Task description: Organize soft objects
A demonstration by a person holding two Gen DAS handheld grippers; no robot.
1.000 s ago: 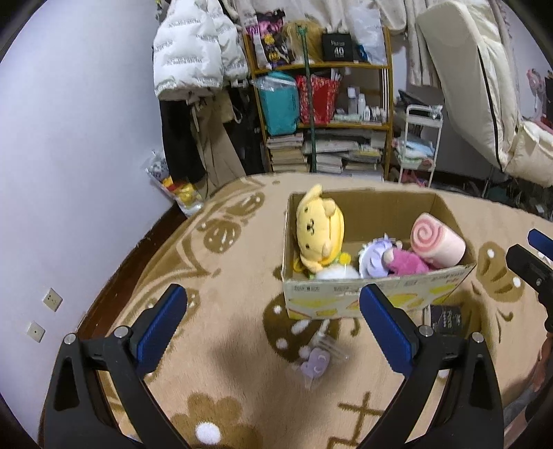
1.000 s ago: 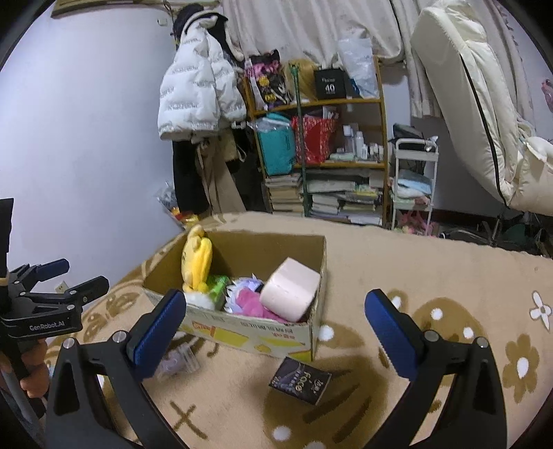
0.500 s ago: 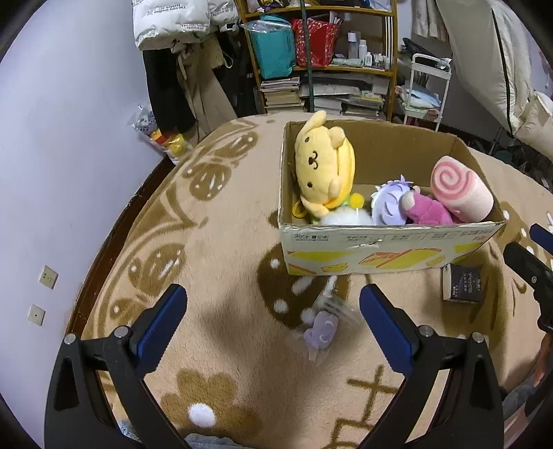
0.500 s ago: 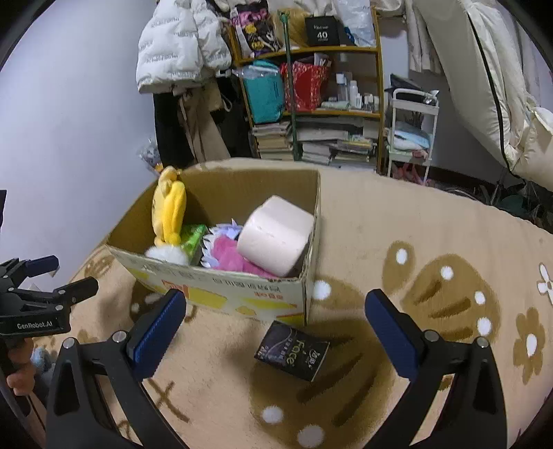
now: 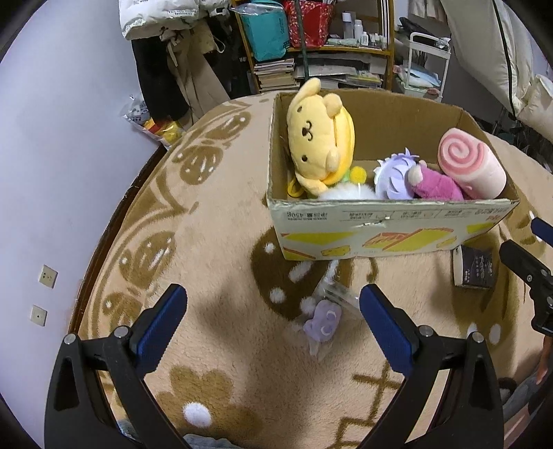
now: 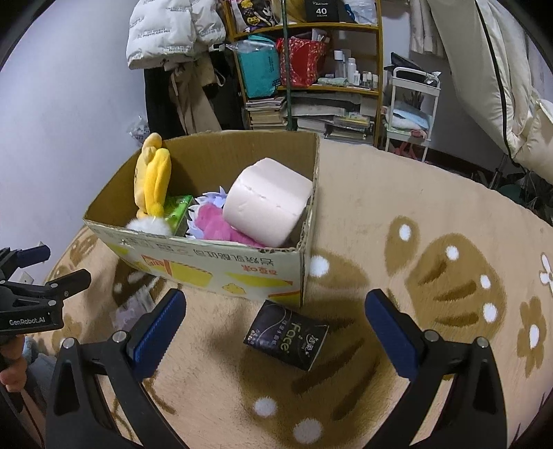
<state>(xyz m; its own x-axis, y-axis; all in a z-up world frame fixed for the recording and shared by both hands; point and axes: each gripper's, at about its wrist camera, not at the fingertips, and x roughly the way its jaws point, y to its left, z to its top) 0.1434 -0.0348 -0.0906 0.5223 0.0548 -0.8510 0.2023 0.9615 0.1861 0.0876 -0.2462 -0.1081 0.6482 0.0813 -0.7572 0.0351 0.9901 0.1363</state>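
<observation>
A cardboard box (image 5: 390, 231) (image 6: 214, 266) stands on the beige carpet. It holds a yellow dog plush (image 5: 321, 138) (image 6: 152, 176), a purple-haired doll in pink (image 5: 418, 179) (image 6: 211, 221) and a pink swirl-roll cushion (image 5: 470, 165) (image 6: 266, 200). A small purple plush in a clear bag (image 5: 321, 321) lies on the carpet just ahead of my open, empty left gripper (image 5: 273, 321). A black tissue pack (image 6: 287, 335) (image 5: 473, 266) lies before the box, between the fingers of my open, empty right gripper (image 6: 276, 328).
A wooden shelf (image 6: 311, 69) with books and bags stands behind the box, with a hanging white jacket (image 6: 166, 31) to its left and a white cart (image 6: 411, 110) to its right. The wall (image 5: 52, 172) runs along the carpet's left edge.
Both grippers have tilted down and moved closer to the carpet. The box, purple plush and tissue pack now show larger and nearer. Neither gripper has closed.
</observation>
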